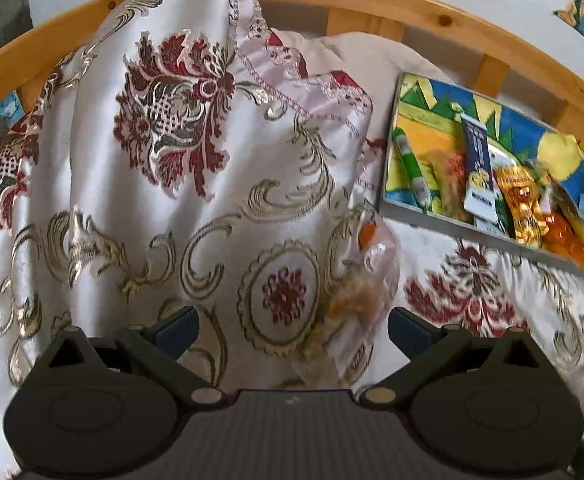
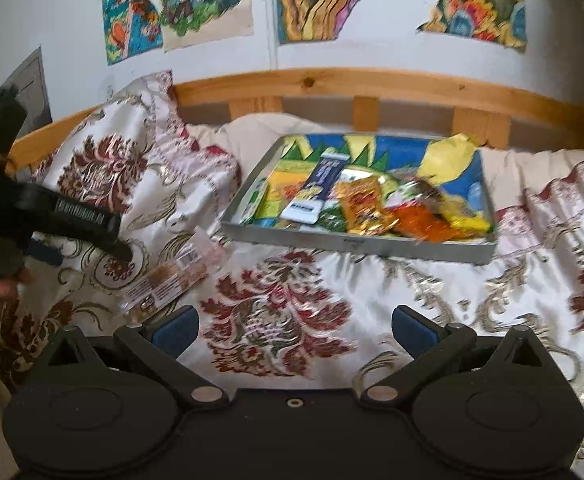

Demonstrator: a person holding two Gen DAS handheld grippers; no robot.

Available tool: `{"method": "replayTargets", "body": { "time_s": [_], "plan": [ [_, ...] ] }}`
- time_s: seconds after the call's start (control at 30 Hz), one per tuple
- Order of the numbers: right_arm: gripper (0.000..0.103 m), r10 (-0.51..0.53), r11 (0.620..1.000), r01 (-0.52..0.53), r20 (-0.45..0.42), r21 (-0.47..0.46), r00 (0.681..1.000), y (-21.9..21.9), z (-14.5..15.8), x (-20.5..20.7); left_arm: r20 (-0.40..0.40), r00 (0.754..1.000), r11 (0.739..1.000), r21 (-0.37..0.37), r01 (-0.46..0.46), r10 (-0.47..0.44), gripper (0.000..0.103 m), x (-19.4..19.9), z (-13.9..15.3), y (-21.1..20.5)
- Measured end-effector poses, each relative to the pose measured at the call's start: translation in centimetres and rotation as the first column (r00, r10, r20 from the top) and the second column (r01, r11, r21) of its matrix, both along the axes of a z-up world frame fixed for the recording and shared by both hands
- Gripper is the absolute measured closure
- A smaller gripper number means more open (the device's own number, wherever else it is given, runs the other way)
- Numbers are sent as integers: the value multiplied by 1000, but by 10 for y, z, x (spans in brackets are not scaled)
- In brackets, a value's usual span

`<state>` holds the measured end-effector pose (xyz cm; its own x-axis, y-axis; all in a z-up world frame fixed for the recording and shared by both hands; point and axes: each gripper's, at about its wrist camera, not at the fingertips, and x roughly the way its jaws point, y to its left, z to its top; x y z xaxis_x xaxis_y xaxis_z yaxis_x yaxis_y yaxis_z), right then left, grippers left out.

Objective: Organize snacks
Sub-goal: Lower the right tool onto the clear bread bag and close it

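Observation:
A grey tray (image 2: 356, 245) with a colourful bottom lies on the bedspread and holds several snack packets, among them a blue-and-white bar (image 2: 315, 192) and gold and orange packets (image 2: 366, 208). It also shows at the right of the left wrist view (image 1: 402, 216). A clear packet of golden snacks (image 1: 356, 300) lies on the bedspread left of the tray, also seen in the right wrist view (image 2: 171, 280). My left gripper (image 1: 294, 330) is open, hovering just before this packet. My right gripper (image 2: 296, 330) is open and empty above the bedspread, short of the tray.
A large embroidered pillow (image 1: 163, 140) leans on the wooden bed rail (image 2: 332, 84) at the left. The patterned bedspread (image 2: 283, 320) covers the bed. Posters (image 2: 179, 4) hang on the wall behind. The left gripper and the hand holding it show at the left of the right wrist view (image 2: 43, 224).

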<state>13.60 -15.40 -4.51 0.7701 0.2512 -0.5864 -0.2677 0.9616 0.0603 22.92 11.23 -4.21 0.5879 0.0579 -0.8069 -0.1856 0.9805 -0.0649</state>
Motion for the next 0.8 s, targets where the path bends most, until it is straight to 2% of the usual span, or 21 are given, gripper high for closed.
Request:
{"method": "replayTargets", "body": {
  "time_s": [0.23,0.57,0.7,0.8],
  "plan": [
    [1,54,998,-55,-73,-10,996,22,-18,11,-19,1000,999,-39,18,-19,1,21,-1,3],
    [1,61,998,-57,-129,30,990,45,-36,35,33,999,985,-172,-36,42,1,23,14,32],
    [1,85,995,-77,-137,63,987,57,-42,44,76,994,971,-231,-55,74,0,24,19,44],
    [1,89,993,-75,-149,95,985,70,-47,56,106,990,966,-249,-64,93,1,27,16,51]
  ]
}}
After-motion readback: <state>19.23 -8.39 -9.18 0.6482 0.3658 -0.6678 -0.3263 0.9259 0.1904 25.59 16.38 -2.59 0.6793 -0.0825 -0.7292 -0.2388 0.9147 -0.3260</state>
